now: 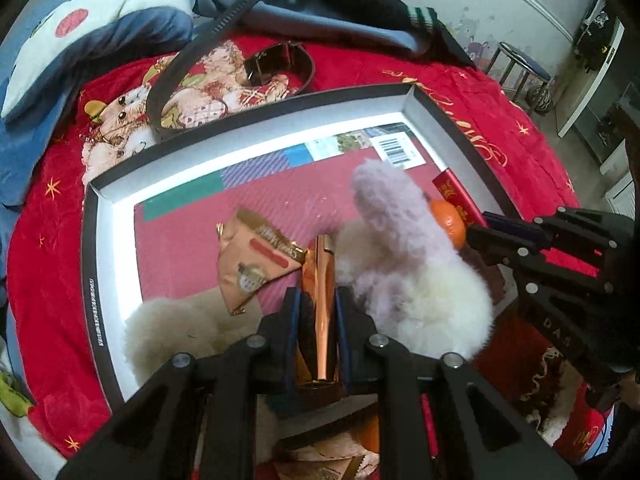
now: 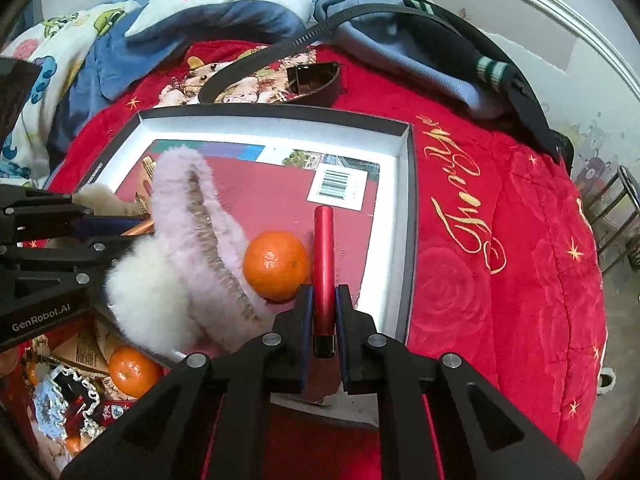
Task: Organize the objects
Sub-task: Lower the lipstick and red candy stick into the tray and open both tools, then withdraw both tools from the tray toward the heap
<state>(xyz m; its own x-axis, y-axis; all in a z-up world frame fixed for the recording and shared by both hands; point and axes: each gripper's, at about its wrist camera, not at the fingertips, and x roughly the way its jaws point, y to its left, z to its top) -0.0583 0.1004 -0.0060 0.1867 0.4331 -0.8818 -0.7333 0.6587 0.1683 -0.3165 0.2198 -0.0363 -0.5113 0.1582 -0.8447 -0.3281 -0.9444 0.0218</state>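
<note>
Both grippers hung over the box (image 2: 404,200), left gripper (image 1: 318,300) fingers clamped on a copper tube (image 1: 320,280), right gripper (image 2: 322,300) on a red tube (image 2: 323,264), both tubes lengthwise along them.

Box (image 2: 404,216) far half open above book (image 2: 280,188). Near half crowded: fluffy slipper (image 2: 188,216), orange (image 2: 276,266), packet (image 1: 252,260). Belt (image 1: 280,68) lies beyond far wall, clear of box.

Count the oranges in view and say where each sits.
2. One orange lies inside the box, beside the red tube. The other orange lies outside the box, at its near corner. Fluffy slippers may hide more.
</note>
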